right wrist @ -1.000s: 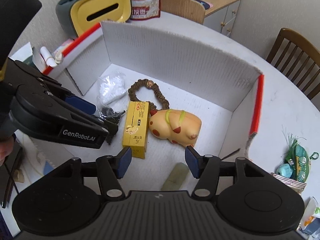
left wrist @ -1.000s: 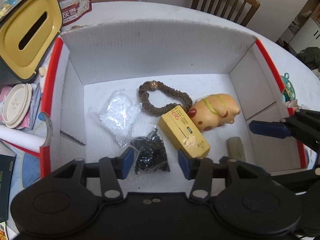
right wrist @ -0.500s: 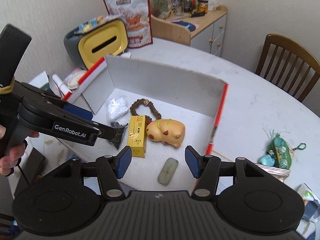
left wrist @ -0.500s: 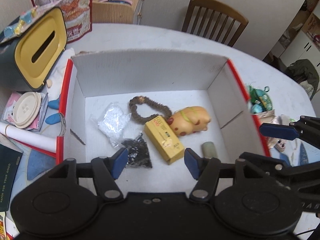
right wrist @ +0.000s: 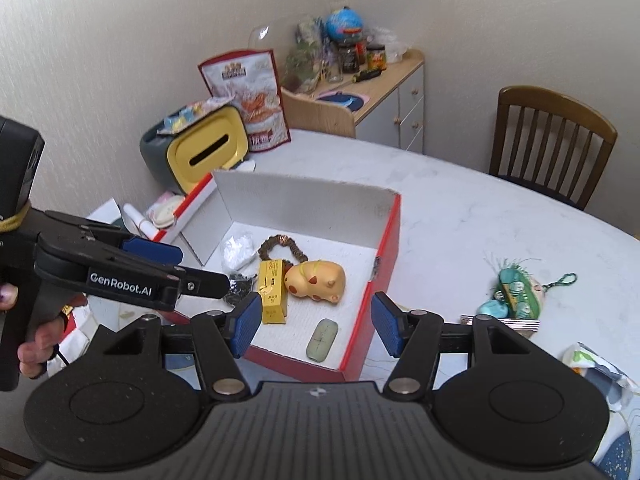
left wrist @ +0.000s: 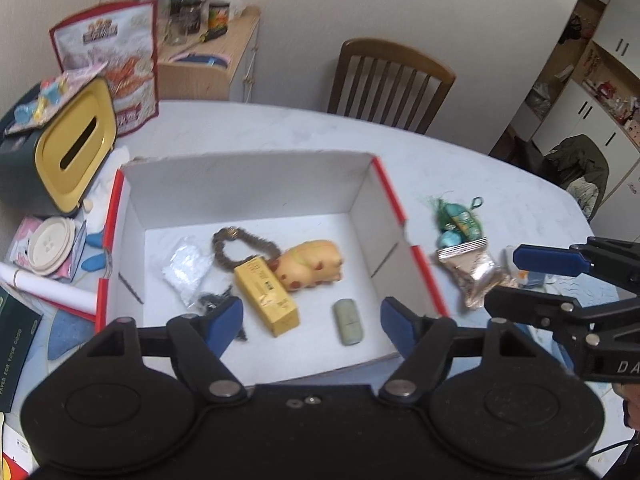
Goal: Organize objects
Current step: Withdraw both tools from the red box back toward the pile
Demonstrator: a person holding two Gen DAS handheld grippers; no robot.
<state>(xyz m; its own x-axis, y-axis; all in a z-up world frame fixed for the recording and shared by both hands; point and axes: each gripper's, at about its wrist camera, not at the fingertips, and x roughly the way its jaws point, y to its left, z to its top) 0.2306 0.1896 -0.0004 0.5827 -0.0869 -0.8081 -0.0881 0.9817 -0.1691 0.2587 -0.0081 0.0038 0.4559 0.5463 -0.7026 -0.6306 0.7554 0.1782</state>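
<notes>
A red-edged white cardboard box (left wrist: pixel 384 184) (right wrist: pixel 390 236) lies open on the table. In it lie a yellow pack (left wrist: pixel 266 294) (right wrist: pixel 273 292), an orange spotted toy (left wrist: pixel 310 264) (right wrist: pixel 316 278), a brown hair tie (left wrist: pixel 236 246) (right wrist: pixel 282 248), a clear bag (left wrist: pixel 186 270), a black bag (left wrist: pixel 210 300) and a grey-green bar (left wrist: pixel 349 322) (right wrist: pixel 322 339). My left gripper (left wrist: pixel 310 326) is open and empty, high above the box's near edge. My right gripper (right wrist: pixel 316 324) is open and empty above the box's near right corner.
Right of the box lie a green keychain toy (left wrist: pixel 458 218) (right wrist: pixel 516 288) and a foil snack pack (left wrist: pixel 474 270). A yellow-lidded tissue box (left wrist: pixel 68 152) and a snack bag (left wrist: pixel 116 60) stand at the left. A wooden chair (left wrist: pixel 390 80) stands behind the table.
Both grippers have risen and pulled back from the box, staying open. The box and its contents now look smaller and lie where they were.
</notes>
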